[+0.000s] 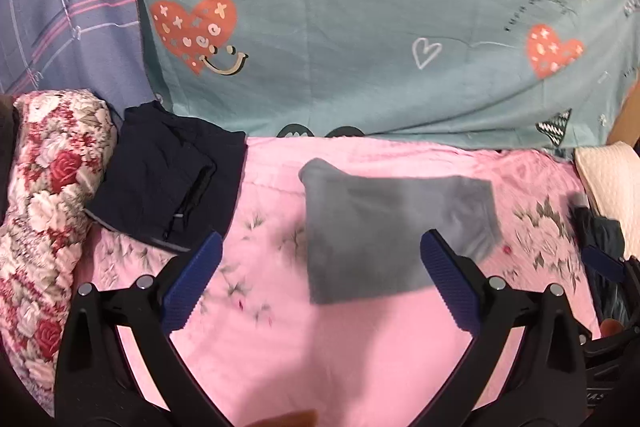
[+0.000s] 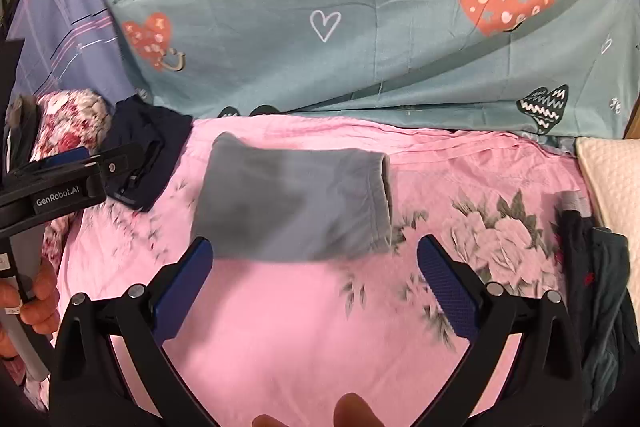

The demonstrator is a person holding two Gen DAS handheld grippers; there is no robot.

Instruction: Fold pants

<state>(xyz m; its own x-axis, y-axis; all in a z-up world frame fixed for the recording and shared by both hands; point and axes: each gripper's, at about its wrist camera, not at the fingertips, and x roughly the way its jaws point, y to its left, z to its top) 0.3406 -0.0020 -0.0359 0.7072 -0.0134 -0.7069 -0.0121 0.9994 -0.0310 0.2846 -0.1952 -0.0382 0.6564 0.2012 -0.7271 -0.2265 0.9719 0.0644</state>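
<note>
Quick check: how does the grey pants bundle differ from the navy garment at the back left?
The grey pants lie mid-bed as one compact folded rectangle; the navy garment sits at the back left beside the floral quilt, its layers looser and uneven. The grey is light and plain; the navy is near black with a pale strip along its near edge. Both rest on the pink sheet, and neither is held by a hand-held gripper.

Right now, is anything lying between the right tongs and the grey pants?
Nothing visible. The right tongs are open and empty, with only bare pink sheet before the folded grey pants. The navy clothes lie off to the left, the dark clothes to the right.
</note>
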